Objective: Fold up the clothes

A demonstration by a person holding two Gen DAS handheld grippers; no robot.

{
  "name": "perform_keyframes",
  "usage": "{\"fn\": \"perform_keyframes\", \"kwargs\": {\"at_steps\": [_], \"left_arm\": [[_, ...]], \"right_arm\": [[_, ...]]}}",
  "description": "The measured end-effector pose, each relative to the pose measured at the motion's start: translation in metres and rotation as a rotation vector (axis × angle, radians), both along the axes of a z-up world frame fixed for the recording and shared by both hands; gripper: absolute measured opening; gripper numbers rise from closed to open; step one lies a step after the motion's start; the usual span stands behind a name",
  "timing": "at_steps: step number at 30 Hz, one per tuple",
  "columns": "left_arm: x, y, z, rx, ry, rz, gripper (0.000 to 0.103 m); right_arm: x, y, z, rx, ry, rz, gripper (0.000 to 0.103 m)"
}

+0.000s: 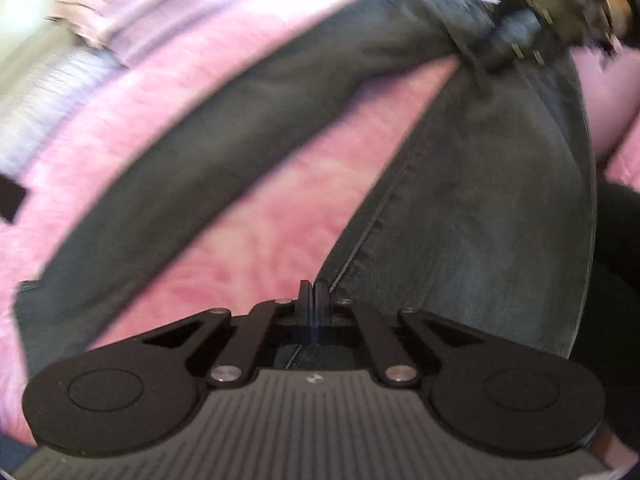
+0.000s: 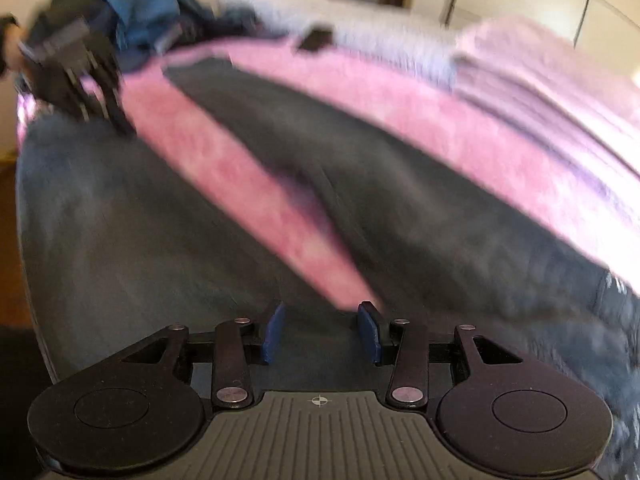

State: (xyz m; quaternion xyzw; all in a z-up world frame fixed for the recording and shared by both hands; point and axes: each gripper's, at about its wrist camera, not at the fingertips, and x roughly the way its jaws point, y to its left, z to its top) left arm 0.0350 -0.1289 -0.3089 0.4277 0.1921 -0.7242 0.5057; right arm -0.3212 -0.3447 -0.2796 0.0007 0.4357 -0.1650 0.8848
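Note:
Dark grey jeans [image 1: 472,208] lie spread on a pink fluffy blanket [image 1: 280,208], the two legs fanning apart. My left gripper [image 1: 314,294] is shut, its pads pressed together right on the inner seam edge of the near leg, which runs in under them. The right gripper [image 1: 520,40] shows blurred at the top right, over the jeans' waist end. In the right wrist view my right gripper [image 2: 322,332] stands open just above the jeans [image 2: 120,240] where the legs meet, its blue pads [image 2: 274,332] gripping nothing. The left gripper [image 2: 108,120] appears far left on the leg end.
A heap of blue clothes [image 2: 140,4] lies at the back of the bed. A lilac folded cover [image 2: 540,64] and a pale fluffy cover [image 2: 360,28] lie beyond the blanket, with a small black object [image 2: 316,40]. Wooden floor [image 2: 8,240] borders the bed's left edge.

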Motion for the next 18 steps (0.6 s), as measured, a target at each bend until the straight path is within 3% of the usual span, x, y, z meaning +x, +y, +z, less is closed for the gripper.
{"fn": "perform_keyframes", "kwargs": {"at_steps": [4,9,11,14,15,16,18], "left_arm": [[0.005,0.012,-0.006,-0.008,0.001,0.026,0.0],[0.005,0.005,-0.017,-0.001,0.023,0.091,0.002],[0.01,0.01,-0.01,-0.022,0.013,0.117,0.014],[0.015,0.023,0.0,-0.066,-0.013,0.161,0.019],[0.016,0.028,0.003,-0.075,-0.015,0.177,0.019],[0.017,0.033,0.006,-0.082,-0.014,0.191,0.019],[0.017,0.044,0.01,-0.091,-0.02,0.214,0.02]], "right_arm": [[-0.043,0.0,-0.015,0.011,0.091,-0.128,0.043],[-0.094,-0.001,-0.014,0.084,-0.008,-0.315,0.043],[-0.111,0.008,-0.006,0.022,-0.033,-0.377,0.043],[-0.145,0.02,0.011,-0.108,-0.105,-0.535,0.043],[-0.161,0.023,0.017,-0.14,-0.148,-0.62,0.049],[-0.18,0.024,0.02,-0.151,-0.201,-0.724,0.071],[-0.218,0.025,0.024,-0.142,-0.309,-0.923,0.091]]}}
